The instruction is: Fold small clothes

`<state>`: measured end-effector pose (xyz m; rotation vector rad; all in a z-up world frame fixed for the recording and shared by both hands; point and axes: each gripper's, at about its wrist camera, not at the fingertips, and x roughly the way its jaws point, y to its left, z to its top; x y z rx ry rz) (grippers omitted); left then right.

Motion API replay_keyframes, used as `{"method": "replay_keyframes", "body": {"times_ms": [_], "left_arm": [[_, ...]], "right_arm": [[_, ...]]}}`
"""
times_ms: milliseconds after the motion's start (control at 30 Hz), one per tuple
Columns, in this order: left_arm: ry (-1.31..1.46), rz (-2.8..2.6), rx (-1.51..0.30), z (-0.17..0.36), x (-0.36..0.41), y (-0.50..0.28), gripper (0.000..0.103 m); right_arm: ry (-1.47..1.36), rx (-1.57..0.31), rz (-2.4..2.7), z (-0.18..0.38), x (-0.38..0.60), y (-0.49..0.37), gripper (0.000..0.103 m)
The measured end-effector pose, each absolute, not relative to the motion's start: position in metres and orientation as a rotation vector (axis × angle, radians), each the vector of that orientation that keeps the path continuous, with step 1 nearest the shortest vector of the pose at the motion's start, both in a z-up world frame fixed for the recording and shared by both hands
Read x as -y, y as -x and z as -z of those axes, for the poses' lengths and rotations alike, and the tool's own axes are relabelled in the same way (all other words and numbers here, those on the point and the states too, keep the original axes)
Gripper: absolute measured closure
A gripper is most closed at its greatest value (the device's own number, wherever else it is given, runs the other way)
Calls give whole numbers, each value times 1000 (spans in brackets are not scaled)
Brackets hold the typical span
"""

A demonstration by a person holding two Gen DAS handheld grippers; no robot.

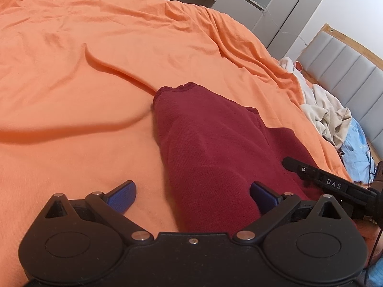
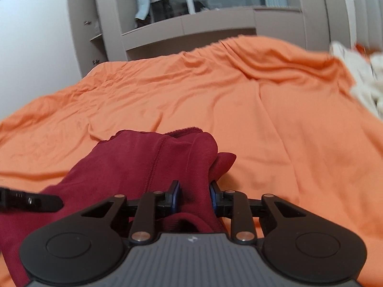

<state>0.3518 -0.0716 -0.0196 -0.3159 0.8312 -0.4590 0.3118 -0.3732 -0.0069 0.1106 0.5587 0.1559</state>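
Observation:
A dark red garment (image 1: 210, 148) lies on the orange bed sheet (image 1: 83, 83), partly folded lengthwise, its scalloped hem at the far end. My left gripper (image 1: 191, 197) is open, its blue pads on either side of the garment's near end, holding nothing. In the right wrist view my right gripper (image 2: 194, 197) is shut on a bunched fold of the dark red garment (image 2: 134, 162), lifting it slightly off the sheet (image 2: 275, 131). The right gripper's black finger (image 1: 311, 174) shows at the garment's right edge in the left wrist view.
A heap of cream and white clothes (image 1: 323, 112) lies at the bed's right edge by a grey padded headboard (image 1: 347, 69). A light blue cloth (image 1: 354, 148) lies beside it. A grey wardrobe (image 2: 191, 21) stands beyond the bed's far edge.

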Motion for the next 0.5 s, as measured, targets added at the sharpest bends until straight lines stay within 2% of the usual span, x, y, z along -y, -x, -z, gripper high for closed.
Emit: {"method": "replay_keyframes", "body": {"times_ms": [167,233,400,500], "left_arm": [[331,500,-843,18,72,-354,16],[357,523,-861,19,71,-357,25],[426,530,-903,22,73,-363,39],[414,499,-897,16,78,-360,50]], "right_arm": [[-129,-571,-157,8,375,-312,76],[-124,-572,-155,8,375,-311,75],[-120,-569,-155,7,374,-313,76],[-110,-553,-157,3,373,-312,81]]}}
